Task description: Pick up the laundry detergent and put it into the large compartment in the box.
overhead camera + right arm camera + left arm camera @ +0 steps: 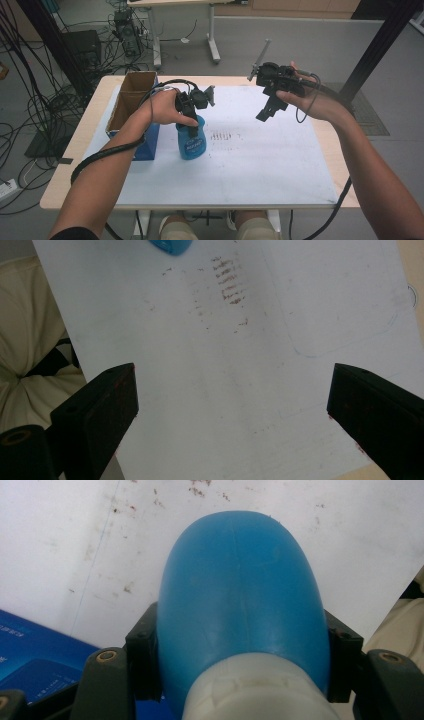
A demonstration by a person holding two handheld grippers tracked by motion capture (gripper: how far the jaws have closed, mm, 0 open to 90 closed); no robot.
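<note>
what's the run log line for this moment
left claw: shut on blue bottle | right claw: open, above white mat | box: left of bottle

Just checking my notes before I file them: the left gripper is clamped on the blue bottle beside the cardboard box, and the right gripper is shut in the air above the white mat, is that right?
Not quite: the right gripper is open, its jaws standing wide apart over the white mat, as the right gripper view shows. The left gripper does clamp the blue bottle beside the cardboard box.
</note>
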